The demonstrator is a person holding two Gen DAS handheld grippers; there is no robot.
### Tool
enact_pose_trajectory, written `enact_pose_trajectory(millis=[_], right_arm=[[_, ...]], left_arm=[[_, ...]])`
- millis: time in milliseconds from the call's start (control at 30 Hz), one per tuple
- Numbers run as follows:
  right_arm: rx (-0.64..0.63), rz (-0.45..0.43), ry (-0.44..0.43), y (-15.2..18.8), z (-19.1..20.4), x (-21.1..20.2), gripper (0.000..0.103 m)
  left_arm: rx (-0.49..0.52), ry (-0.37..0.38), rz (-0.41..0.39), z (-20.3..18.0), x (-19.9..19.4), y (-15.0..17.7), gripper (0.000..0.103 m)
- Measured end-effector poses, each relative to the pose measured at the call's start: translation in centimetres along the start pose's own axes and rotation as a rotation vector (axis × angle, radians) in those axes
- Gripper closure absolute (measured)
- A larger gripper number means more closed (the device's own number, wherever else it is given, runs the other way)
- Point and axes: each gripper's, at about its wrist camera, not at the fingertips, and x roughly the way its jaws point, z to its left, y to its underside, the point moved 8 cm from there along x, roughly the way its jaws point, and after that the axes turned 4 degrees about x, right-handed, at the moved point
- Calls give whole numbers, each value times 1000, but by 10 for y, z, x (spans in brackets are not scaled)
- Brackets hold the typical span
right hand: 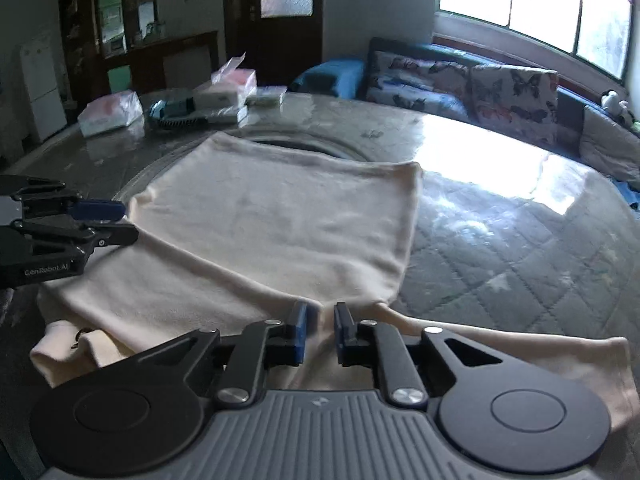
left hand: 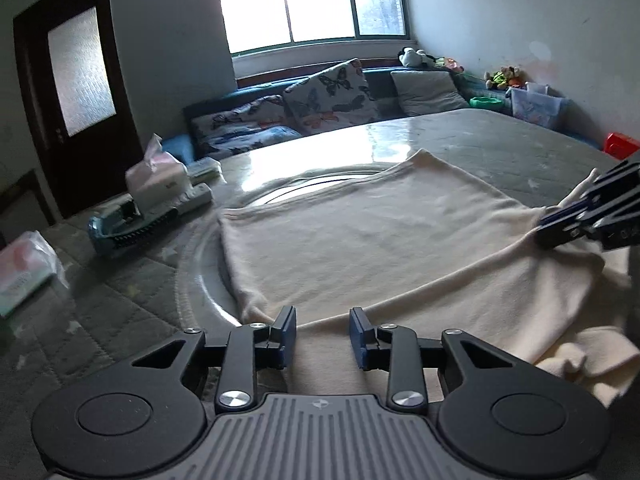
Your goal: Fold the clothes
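A cream garment point(left hand: 380, 232) lies spread on the round table, its far part folded flat and a sleeve bunched at the near right; it also shows in the right wrist view point(right hand: 280, 228). My left gripper point(left hand: 323, 334) is open, its jaws apart just above the garment's near edge. My right gripper point(right hand: 321, 330) is open with a narrower gap, over the fold line near the garment's corner. Each gripper shows in the other view: the right gripper point(left hand: 560, 228) at the garment's right edge, the left gripper point(right hand: 116, 220) at its left edge.
The table point(right hand: 500, 240) has a quilted grey cover under glossy plastic and a glass turntable ring point(left hand: 192, 276). A tissue pack point(left hand: 156, 180), a blue hairbrush tray point(left hand: 120, 232) and plastic packets point(left hand: 24, 272) sit at the left. A sofa with butterfly cushions point(left hand: 332, 96) stands behind.
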Motion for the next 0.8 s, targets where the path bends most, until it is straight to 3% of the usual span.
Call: enact_pose_trajectory(millis=[200,367,433,533,800], right_arm=[[9,-21,-13,0,-1,-11,89],[-4,36,-23,25,8,-1,89],[34,13,-30,23,2,-12,89],[84,-35,28,19,-19,-31,86],[295,-63,349,40,-124,-48,69]], left_arm=[[2,-4,-2,1,-1,-4,70],[6,-33,20,3,1,-3,69],[1,-36,20,4,-2,-5,69],[-14,-2,9,-3,-9,-14,69],[19,151,-28,-63,-19,-40,66]])
